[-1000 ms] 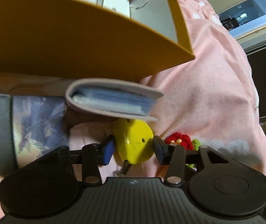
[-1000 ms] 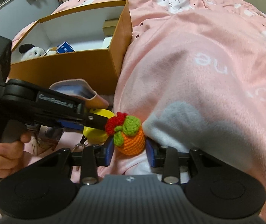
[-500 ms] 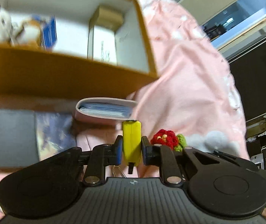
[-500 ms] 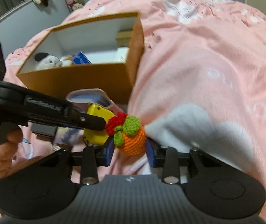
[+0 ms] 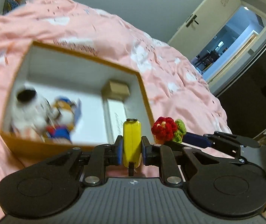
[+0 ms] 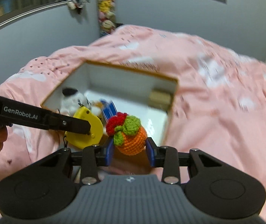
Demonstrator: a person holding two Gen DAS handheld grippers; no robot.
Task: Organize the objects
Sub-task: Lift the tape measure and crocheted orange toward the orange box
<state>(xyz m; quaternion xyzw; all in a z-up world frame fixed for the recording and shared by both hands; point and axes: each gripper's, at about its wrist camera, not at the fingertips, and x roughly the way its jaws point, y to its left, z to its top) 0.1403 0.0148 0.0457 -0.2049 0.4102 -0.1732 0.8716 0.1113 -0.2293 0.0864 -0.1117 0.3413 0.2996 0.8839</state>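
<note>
the left gripper [image 5: 132, 147] jaws are clamping the yellow toy [image 5: 132, 140] edge-on; the right gripper [image 6: 131, 152] jaws are squeezing the crocheted orange [image 6: 132, 140], both hanging before the open box [image 6: 172, 97].

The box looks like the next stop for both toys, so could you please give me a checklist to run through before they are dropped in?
1. Left gripper shut on the yellow toy: ok.
2. Right gripper shut on the crochet fruit: ok.
3. Box open at the top: ok.
4. Bare floor in the box for both: ok; the plush and small carton sit at opposite ends.
5. Both toys over the opening: cannot tell; they seem near the front wall.
6. Toys clear of each other: cannot tell.
</note>
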